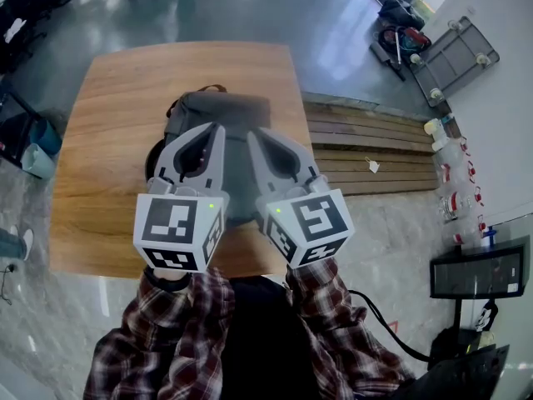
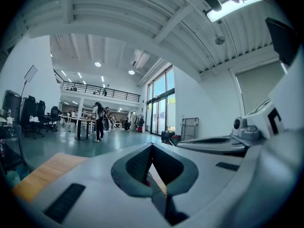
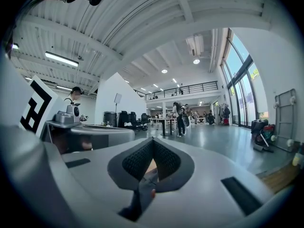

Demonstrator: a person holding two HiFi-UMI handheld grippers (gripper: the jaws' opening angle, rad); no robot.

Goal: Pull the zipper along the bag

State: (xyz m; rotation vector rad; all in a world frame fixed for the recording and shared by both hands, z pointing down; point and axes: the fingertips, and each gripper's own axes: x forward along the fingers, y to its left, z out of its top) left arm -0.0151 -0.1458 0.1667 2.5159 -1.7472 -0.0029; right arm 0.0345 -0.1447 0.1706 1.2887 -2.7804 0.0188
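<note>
Where left gripper (image 1: 214, 133), right gripper (image 1: 256, 136) overlap, bag (image 1: 221, 107) part-hidden.

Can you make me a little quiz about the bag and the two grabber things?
1. True or false: the grey bag lies on the wooden table.
2. Pick one: the jaws of the right hand-held gripper are A) wide open, B) shut together, C) gripping a cup.
3. Fill the gap: a small ___ light glows on the left hand-held gripper.
Key: 1 true; 2 B; 3 green.
</note>
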